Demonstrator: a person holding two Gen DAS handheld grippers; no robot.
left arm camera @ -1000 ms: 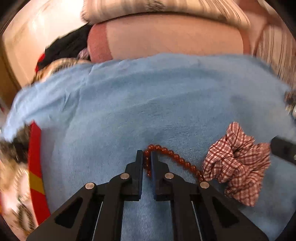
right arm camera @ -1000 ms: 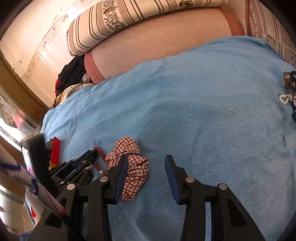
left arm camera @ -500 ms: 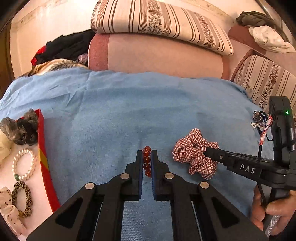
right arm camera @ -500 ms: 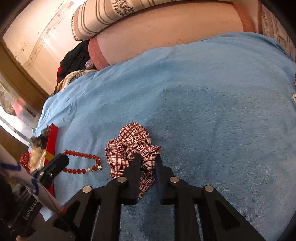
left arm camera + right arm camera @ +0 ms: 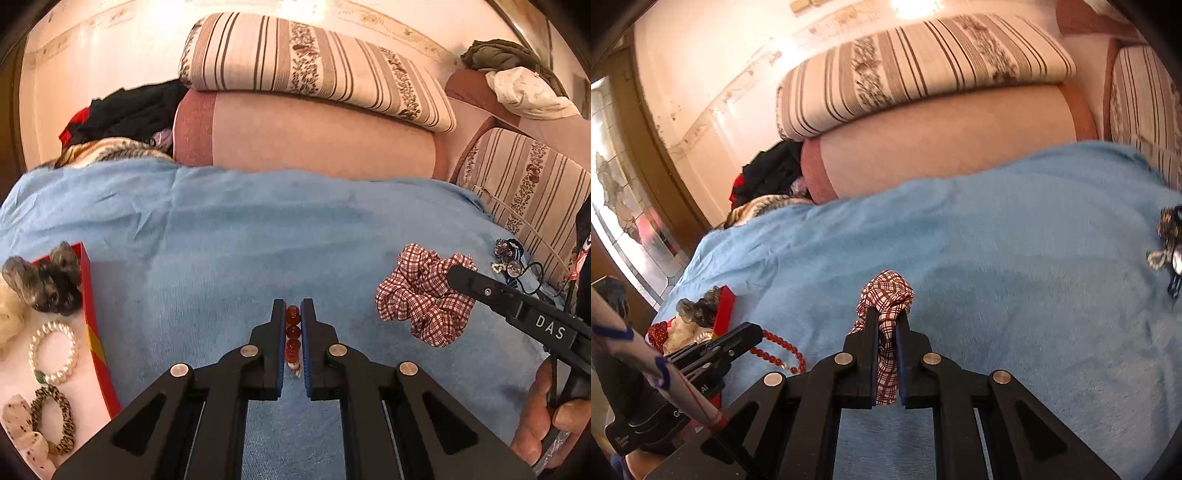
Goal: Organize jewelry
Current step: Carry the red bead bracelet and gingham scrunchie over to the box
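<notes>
Blue blanket (image 5: pixel 258 236) bare mid-span; red tray (image 5: pixel 96 343) at left edge.

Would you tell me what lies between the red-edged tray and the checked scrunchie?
In the left wrist view, only bare blue blanket and the left gripper, shut on the red bead bracelet, lie between the red-edged tray and checked scrunchie.

A red bead bracelet (image 5: pixel 293 334) of glossy round beads is pinched between black jaws, its beads stacked in a line, the rest of the strand trailing over the blue blanket (image 5: pixel 229 240). A red-and-white checked scrunchie (image 5: pixel 889 321) is bunched and clamped upright between the other jaws. At the left, a red tray (image 5: pixel 90 317) holds a pearl bracelet (image 5: pixel 53 352), a leopard-print hair tie (image 5: pixel 51 421) and a grey scrunchie (image 5: pixel 44 280). More trinkets (image 5: pixel 508 256) lie tangled at the blanket's right edge.
</notes>
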